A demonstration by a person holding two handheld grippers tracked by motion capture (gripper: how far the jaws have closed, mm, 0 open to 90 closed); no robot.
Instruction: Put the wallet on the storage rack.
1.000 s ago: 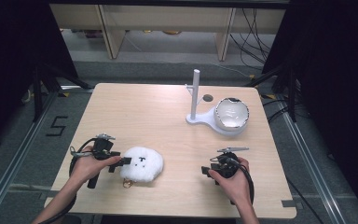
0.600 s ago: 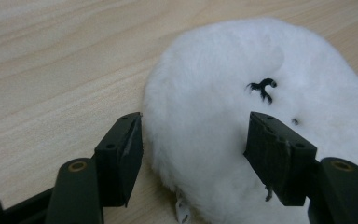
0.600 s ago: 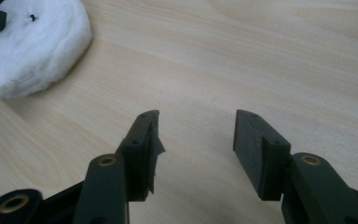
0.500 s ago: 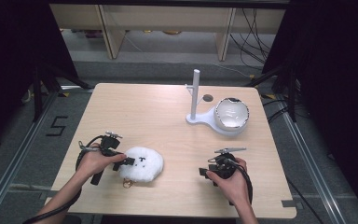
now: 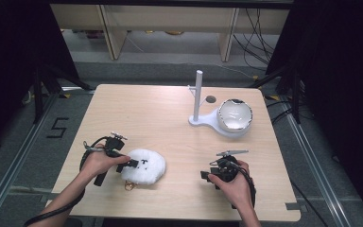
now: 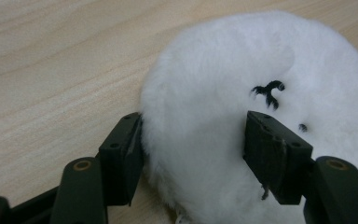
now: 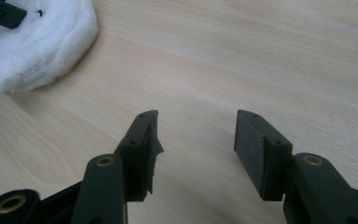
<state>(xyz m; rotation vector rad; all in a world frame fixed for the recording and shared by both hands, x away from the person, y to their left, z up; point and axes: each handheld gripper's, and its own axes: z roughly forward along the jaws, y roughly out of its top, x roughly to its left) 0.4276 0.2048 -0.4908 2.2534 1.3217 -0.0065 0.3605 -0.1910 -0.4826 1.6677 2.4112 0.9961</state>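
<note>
At the left of the worktop (image 5: 170, 109), near its front edge, the left gripper (image 5: 131, 163) lies low and points right into a white plush (image 5: 144, 165). In the left gripper view its jaws straddle the plush (image 6: 242, 116): the left jaw sits against the fluffy edge, the right jaw rests on the fur just below a small black stitched mark. The jaws stand wide and have just been closing a little, with the plush between them; whether the pads already press into the fur cannot be told. The plush lies flat on the wood, and a small gold ring (image 5: 129, 186) pokes out at its near edge.

Towards the middle back stands a white stand (image 5: 198, 101) with an upright post, its base running right to a shiny round bowl (image 5: 235, 115). A dark round hole (image 5: 211, 100) shows in the wood just behind it.

At the front right, the right gripper (image 5: 209, 176) rests in the person's hand, pointing left, well apart from the plush. In the right gripper view its jaws stand wide apart over bare wood with nothing between them, and the plush (image 7: 37, 42) lies at the upper left.
</note>
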